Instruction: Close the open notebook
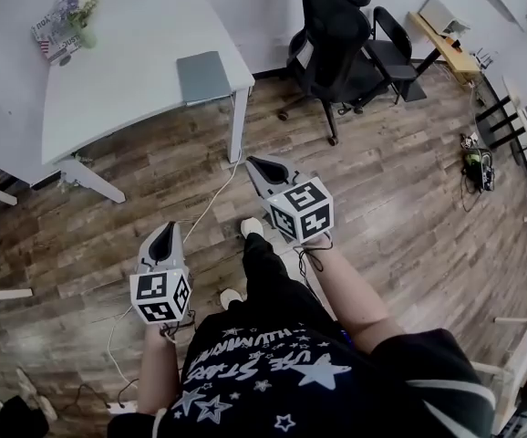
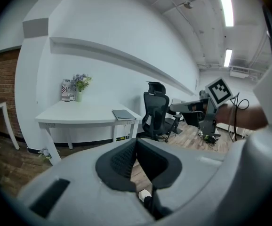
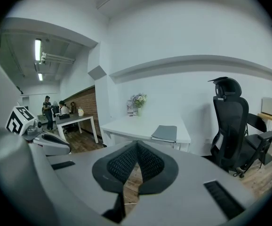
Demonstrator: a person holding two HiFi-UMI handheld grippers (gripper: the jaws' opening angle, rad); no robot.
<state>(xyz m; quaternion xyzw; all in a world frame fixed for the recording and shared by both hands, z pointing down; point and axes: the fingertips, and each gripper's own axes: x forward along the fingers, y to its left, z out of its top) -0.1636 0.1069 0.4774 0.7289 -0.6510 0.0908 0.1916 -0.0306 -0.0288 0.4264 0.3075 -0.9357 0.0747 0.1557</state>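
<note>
A grey notebook [image 1: 202,76] lies shut and flat near the right front corner of the white table [image 1: 127,80]. It also shows in the left gripper view as the notebook [image 2: 124,114] and in the right gripper view as the notebook [image 3: 165,133]. Both grippers hang in the air over the wooden floor, well short of the table. My left gripper [image 1: 165,232] has its pads [image 2: 126,159] meeting at the tips, with nothing between them. My right gripper [image 1: 256,164] is farther forward, and its pads [image 3: 148,161] are likewise together and empty.
A black office chair [image 1: 336,35] stands right of the table. A vase of flowers [image 1: 81,16] and a printed box sit at the table's far left. A white cable [image 1: 211,203] runs across the floor. A wooden desk [image 1: 446,48] is at the far right. People stand far off [image 3: 49,112].
</note>
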